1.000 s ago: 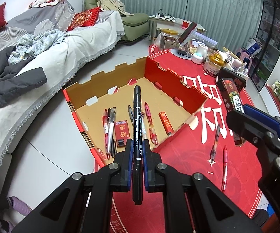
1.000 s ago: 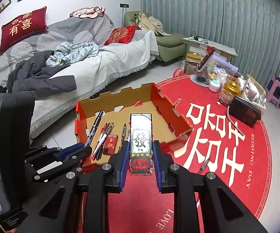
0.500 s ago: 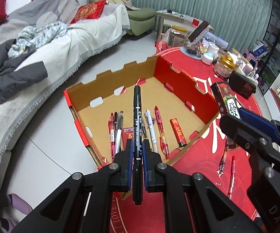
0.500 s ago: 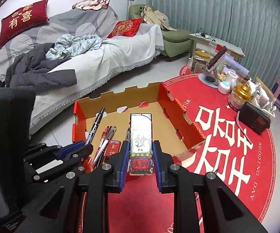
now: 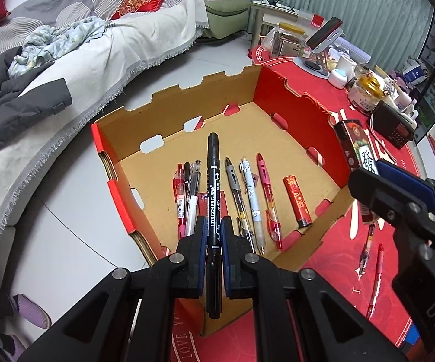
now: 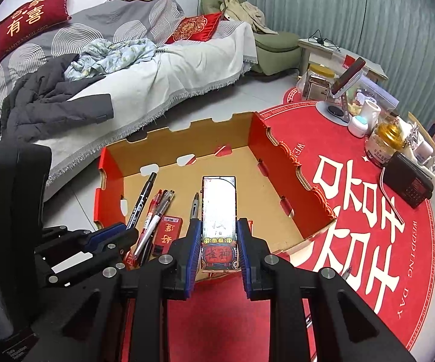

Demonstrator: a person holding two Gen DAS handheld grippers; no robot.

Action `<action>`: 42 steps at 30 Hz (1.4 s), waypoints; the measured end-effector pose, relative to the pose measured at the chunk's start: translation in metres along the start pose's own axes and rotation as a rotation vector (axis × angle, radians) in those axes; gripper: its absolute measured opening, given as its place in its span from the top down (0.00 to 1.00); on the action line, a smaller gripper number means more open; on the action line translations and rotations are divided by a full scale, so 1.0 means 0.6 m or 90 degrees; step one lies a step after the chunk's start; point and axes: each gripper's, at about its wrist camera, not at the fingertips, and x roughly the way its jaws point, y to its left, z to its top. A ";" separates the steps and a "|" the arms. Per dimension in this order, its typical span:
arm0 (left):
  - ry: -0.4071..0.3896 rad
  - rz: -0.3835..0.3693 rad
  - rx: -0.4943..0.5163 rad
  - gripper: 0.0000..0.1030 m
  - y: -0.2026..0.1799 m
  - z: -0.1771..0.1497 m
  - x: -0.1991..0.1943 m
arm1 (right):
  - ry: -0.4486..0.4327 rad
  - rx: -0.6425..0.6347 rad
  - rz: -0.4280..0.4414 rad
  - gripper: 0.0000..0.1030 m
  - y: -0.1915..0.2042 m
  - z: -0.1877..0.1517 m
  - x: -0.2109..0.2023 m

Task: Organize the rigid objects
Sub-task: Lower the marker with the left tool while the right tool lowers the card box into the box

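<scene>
Roughly midway: several pens and a lighter lie in the box (image 5: pixel 117 163); left gripper (image 5: pixel 213 235) clamps a marker (image 5: pixel 212 181), right gripper (image 6: pixel 219 241) a card pack (image 6: pixel 219 208), both over it; two pens (image 5: pixel 371 259) remain on the mat

Both views are evenly lit, kind of cool and flat indoor light, no harsh shadows anywhere. Only soft, faint shading inside the box (image 5: pixel 277 157) under the pens. Heavy fisheye warp: curtains (image 6: pixel 353 15) and sofa (image 6: pixel 157 69) bend hard toward the edges, and the corners go black with vignetting. Centre is sharp, print on the marker (image 5: pixel 213 199) reads fine. There's glare washing out the top face of the pack (image 6: pixel 219 202) in the right view. Far background looks slightly soft.
</scene>
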 end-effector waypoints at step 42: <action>0.066 0.020 -0.005 0.91 0.004 0.025 0.097 | 0.051 0.014 0.013 0.76 -0.032 0.019 0.113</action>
